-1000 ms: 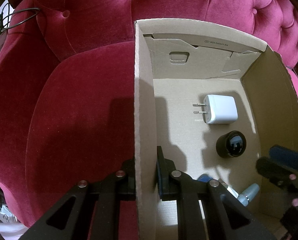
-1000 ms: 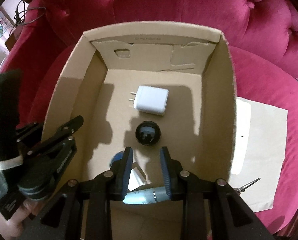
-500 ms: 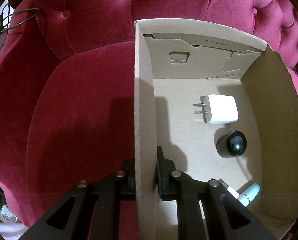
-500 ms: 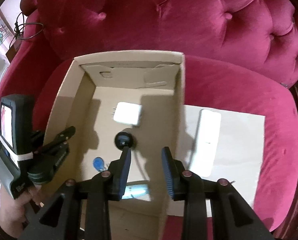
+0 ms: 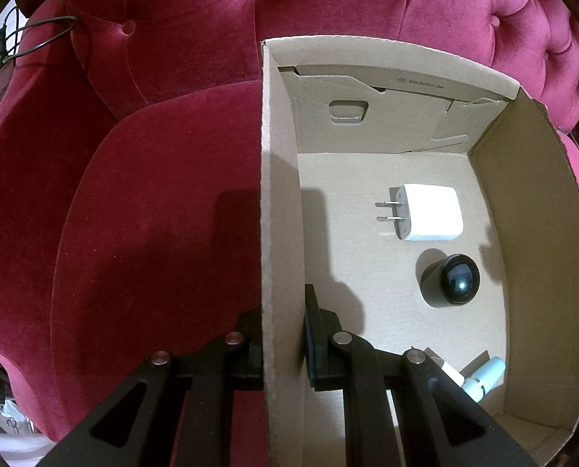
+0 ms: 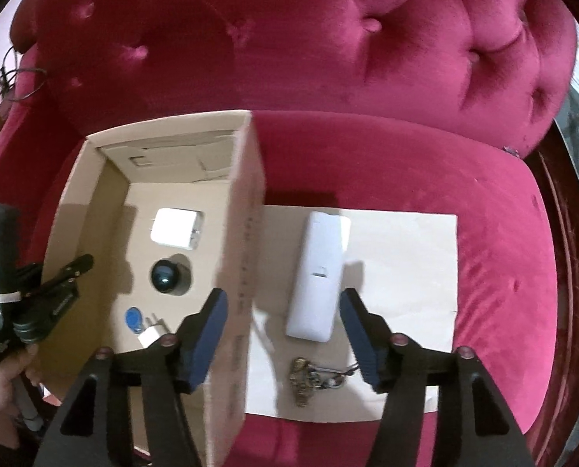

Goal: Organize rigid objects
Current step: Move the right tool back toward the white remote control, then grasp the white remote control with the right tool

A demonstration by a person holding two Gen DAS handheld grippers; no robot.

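A cardboard box [image 5: 281, 194] [image 6: 246, 210] stands on a red sofa. My left gripper [image 5: 285, 334] is shut on the box's left wall, and it shows in the right wrist view [image 6: 65, 276]. Inside lie a white charger [image 5: 429, 212] [image 6: 174, 229], a black round object [image 5: 450, 280] [image 6: 167, 276], a pale blue tube [image 5: 483, 377], a blue tag [image 6: 133, 317] and a small white plug [image 6: 151, 334]. My right gripper [image 6: 283, 329] is open and empty above a white remote [image 6: 318, 274] and a key bunch [image 6: 308, 379] on brown paper [image 6: 402, 257].
The red tufted sofa back [image 6: 289, 39] rises behind the box and paper. A dark cable [image 5: 36, 39] hangs over the left armrest. The sofa's wooden edge [image 6: 561, 194] runs along the right.
My right gripper has let go of the pale blue tube in the box, lifted out, moved right over the paper and opened wide. The left gripper has not moved.
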